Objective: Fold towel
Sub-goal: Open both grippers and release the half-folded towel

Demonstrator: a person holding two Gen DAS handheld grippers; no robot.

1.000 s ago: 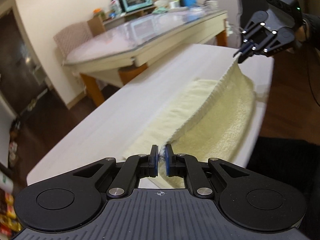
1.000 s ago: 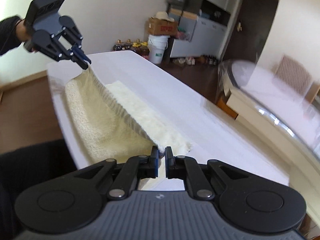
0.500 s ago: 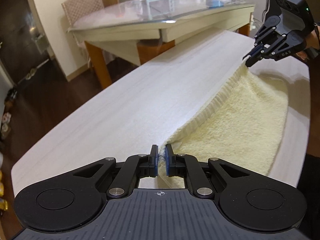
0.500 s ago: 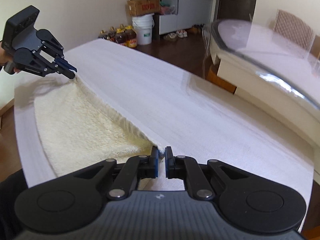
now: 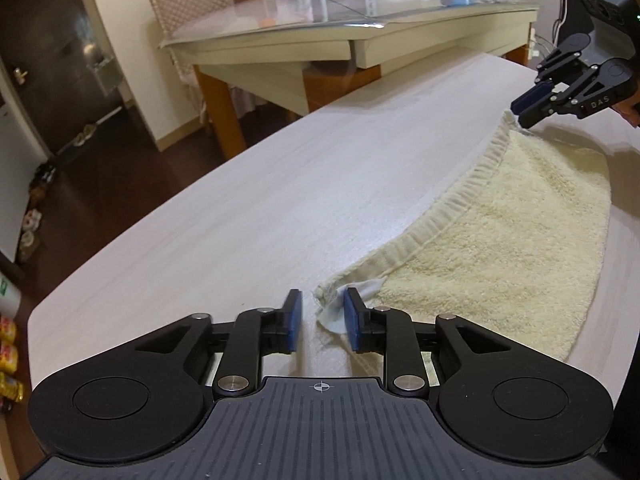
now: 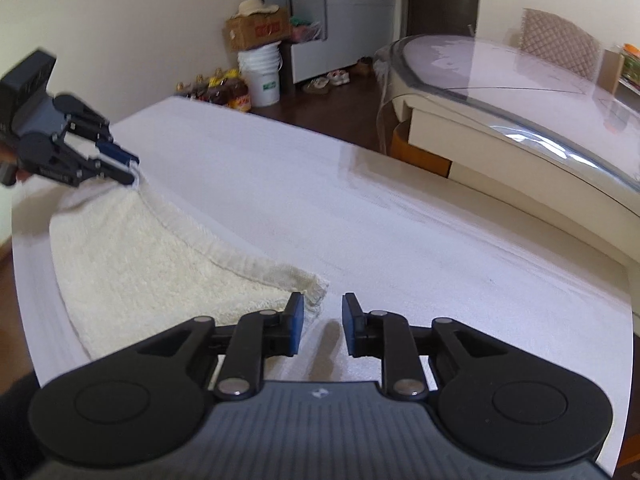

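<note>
The towel (image 5: 500,240) lies flat on the desk (image 5: 240,208), apparently doubled over, its ribbed hem running from one gripper to the other. The risk, as I judge it: a pad snagging a corner on withdrawal would drag the top layer askew. Left gripper (image 5: 319,320) has its jaws open, the near corner and tag between them, against the right pad. Right gripper (image 6: 322,322) is open too, its corner just beside the left pad.

Home: dining table (image 5: 360,20), shoes (image 6: 328,80).
</note>
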